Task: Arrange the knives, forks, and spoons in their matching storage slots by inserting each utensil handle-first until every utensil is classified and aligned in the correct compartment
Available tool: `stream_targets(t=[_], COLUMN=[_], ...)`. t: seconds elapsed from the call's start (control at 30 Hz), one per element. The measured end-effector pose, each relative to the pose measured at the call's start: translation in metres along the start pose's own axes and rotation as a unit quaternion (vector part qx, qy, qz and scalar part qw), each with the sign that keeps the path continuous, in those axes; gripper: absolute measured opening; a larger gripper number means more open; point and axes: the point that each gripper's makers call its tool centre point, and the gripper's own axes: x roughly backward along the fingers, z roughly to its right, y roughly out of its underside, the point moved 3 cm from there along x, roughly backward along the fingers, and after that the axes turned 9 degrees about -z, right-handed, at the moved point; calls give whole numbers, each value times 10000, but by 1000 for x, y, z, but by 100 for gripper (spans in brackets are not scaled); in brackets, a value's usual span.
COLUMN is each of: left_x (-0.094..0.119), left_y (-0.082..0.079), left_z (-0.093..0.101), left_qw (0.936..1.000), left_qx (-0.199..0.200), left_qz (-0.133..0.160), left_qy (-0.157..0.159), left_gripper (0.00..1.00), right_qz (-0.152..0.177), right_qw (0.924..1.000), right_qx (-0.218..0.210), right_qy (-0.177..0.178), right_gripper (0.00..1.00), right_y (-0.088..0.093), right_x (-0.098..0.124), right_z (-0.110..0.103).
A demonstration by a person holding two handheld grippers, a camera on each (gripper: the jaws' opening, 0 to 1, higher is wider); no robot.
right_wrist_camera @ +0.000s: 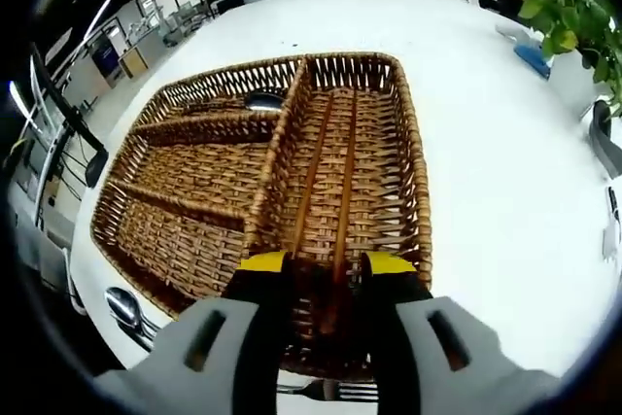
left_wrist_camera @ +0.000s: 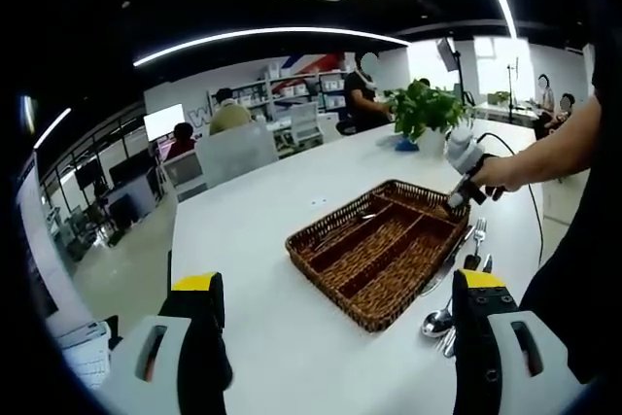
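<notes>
Potted plant (left_wrist_camera: 425, 114) behind basket (left_wrist_camera: 374, 250)

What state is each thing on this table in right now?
Brown wicker cutlery basket: nearly empty; two wooden chopsticks in the end compartment, one spoon in a side slot.
Loose metal spoons and forks: lying on the white table beside the basket.
Left gripper: open, empty.
Right gripper: over the chopsticks; grip unclear.

Open office: white table (left_wrist_camera: 292, 211), shelving (left_wrist_camera: 301, 94) behind, ceiling light strips (left_wrist_camera: 262, 36) (curved), potted plant (left_wrist_camera: 425, 109).
</notes>
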Motion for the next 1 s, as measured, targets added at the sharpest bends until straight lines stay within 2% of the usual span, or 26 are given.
stream_targets(t=[0.03,0.07,0.13,0.17,0.23,0.4,0.5,0.53,0.63,0.87,0.9,0.97,1.0], left_x=[0,0,0,0,0,-1,-2,-2,-1,0,0,0,0], left_y=[0,0,-1,-2,-3,-6,-5,-5,-6,-2,-3,-3,-3], left_z=[0,0,1,1,1,1,0,1,2,2,2,1,1], left_qw=[10000,10000,10000,10000,10000,10000,10000,10000,9999,9997,9995,9993,9993], left_qx=[0,-3,-10,-12,-18,29,29,40,80,190,236,296,314], left_qz=[2,2,8,17,21,72,56,58,90,147,197,232,217], left_qy=[3,3,2,4,-1,8,-19,-20,-21,-58,-41,-42,-45], left_gripper=[99,99,99,99,99,99,99,99,99,99,99,99,99], right_qz=[190,246,506,576,927,1098,1327,1457,1588,1914,2040,2072,2216], right_qw=[9998,9996,9984,9979,9943,9892,9826,9809,9794,9701,9672,9670,9629], right_qx=[108,115,197,271,527,969,1284,1280,1227,1455,1456,1398,1428], right_qy=[-9,12,-170,-123,-50,12,-184,-163,-207,-317,-406,-494,-575], right_gripper=[34,36,39,43,55,63,80,87,99,100,100,100,100], right_y=[-6,-8,-19,-23,-35,-39,-42,-44,-47,-57,-60,-61,-62], right_x=[3,6,15,19,29,48,59,65,76,109,115,125,133], right_z=[0,0,-4,-2,-1,6,2,3,5,-2,-5,-6,-9])
